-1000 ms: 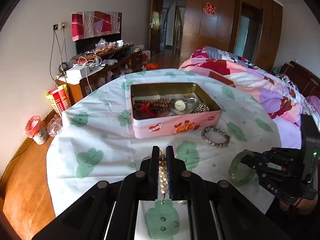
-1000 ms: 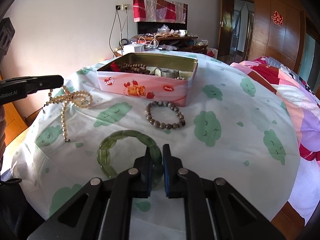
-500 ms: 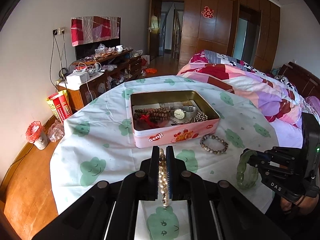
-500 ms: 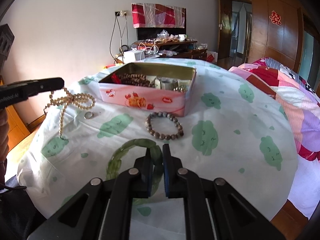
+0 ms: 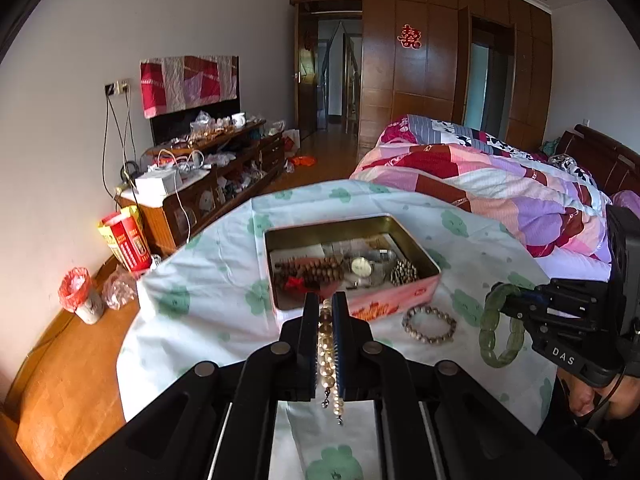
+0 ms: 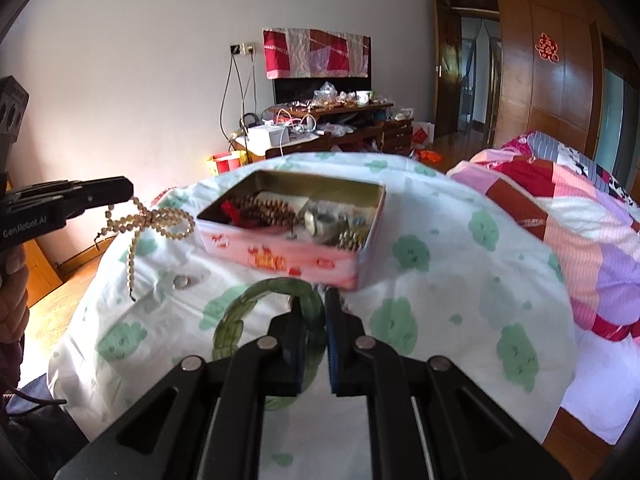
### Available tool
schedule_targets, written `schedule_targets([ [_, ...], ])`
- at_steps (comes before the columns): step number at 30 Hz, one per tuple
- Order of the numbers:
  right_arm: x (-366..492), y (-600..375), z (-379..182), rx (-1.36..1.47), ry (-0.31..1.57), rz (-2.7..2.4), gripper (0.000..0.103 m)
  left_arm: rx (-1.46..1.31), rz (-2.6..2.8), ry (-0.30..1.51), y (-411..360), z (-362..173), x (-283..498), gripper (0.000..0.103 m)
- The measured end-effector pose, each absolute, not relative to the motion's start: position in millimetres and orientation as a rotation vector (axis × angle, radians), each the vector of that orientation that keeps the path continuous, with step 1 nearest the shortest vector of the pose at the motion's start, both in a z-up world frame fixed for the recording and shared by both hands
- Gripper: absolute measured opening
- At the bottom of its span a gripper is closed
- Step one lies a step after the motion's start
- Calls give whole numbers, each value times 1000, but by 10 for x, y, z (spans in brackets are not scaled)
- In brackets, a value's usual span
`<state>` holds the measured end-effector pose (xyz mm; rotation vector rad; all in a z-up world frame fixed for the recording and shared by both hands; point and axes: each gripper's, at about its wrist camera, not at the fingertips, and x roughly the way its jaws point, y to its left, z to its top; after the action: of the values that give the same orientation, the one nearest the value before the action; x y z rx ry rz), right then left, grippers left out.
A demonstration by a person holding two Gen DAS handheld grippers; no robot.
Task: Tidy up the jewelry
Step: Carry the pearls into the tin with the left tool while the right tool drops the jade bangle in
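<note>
An open pink tin (image 5: 404, 298) (image 6: 288, 258) with beads, a watch and other jewelry sits on the cloth-covered round table (image 5: 208, 280). My left gripper (image 5: 327, 304) is shut on a pearl necklace (image 5: 328, 356), held above the table in front of the tin; the necklace hangs in loops in the right wrist view (image 6: 160, 220). My right gripper (image 6: 313, 306) is shut on a green jade bracelet (image 6: 240, 312), lifted above the table; it also shows in the left wrist view (image 5: 500, 328). A grey bead bracelet (image 5: 429, 325) lies on the cloth right of the tin.
A small ring (image 6: 182, 281) lies on the cloth left of the tin. A bed with a patchwork quilt (image 5: 500, 188) stands right of the table. A cluttered wooden cabinet (image 5: 208, 176) stands along the far wall, with a red bin (image 5: 78, 294) on the floor.
Both grippers have risen and moved toward the tin, carrying the pearl necklace and the green bracelet. The ring on the cloth has come into view where the necklace lay.
</note>
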<state>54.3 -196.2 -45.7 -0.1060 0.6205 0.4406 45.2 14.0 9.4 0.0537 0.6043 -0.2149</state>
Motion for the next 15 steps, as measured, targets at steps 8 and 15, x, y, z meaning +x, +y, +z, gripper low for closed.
schedule_targets([
  [8,789,-1900,-249,-125,596,452,11,79,-210,581,58,215,631,5],
  [15,993,-1842,-91,-127,577,457,11,100,-194,569,-17,287,874,5],
])
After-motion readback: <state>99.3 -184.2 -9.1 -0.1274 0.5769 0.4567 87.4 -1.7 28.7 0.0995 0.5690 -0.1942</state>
